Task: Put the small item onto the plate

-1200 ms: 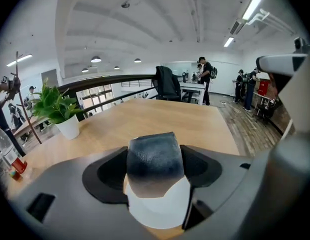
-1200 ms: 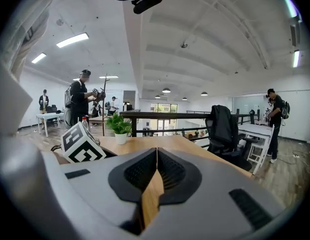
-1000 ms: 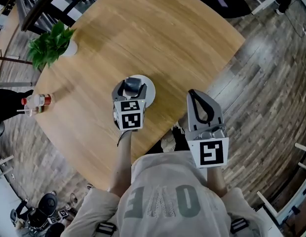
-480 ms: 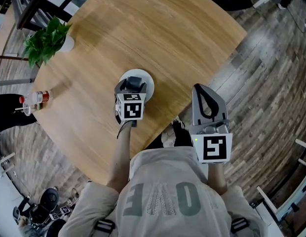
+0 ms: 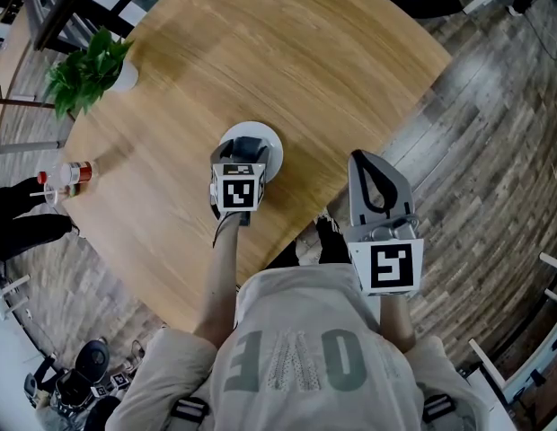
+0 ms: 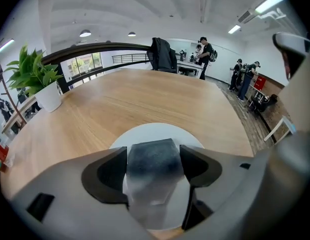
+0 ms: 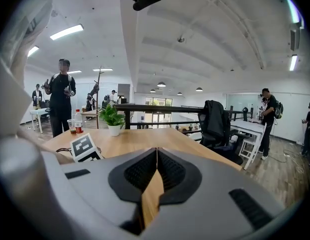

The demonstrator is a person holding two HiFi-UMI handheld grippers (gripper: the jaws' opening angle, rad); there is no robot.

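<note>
Shirt [image 5: 296, 366]: big pale letters, upside down from above, just behind both claws. They look like O, V, E; I can't read more.
Left cube [image 5: 238, 189]: on the left claw [image 5: 247, 149], a black-and-white square code, no letters.
Right cube [image 5: 392, 267]: on the right claw [image 5: 364, 160], same kind of code.
Bottle [image 5: 74, 174]: far left of the left claw, red label, print too small to read.

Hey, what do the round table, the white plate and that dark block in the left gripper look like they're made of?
The table: wood or wood veneer, matte; straight light-brown grain lines show. The plate: probably glazed ceramic or plastic; plain white, smooth, can't tell which. The small item: likely foam or sponge; dark grey, matte, finely speckled surface, paler lower down.
</note>
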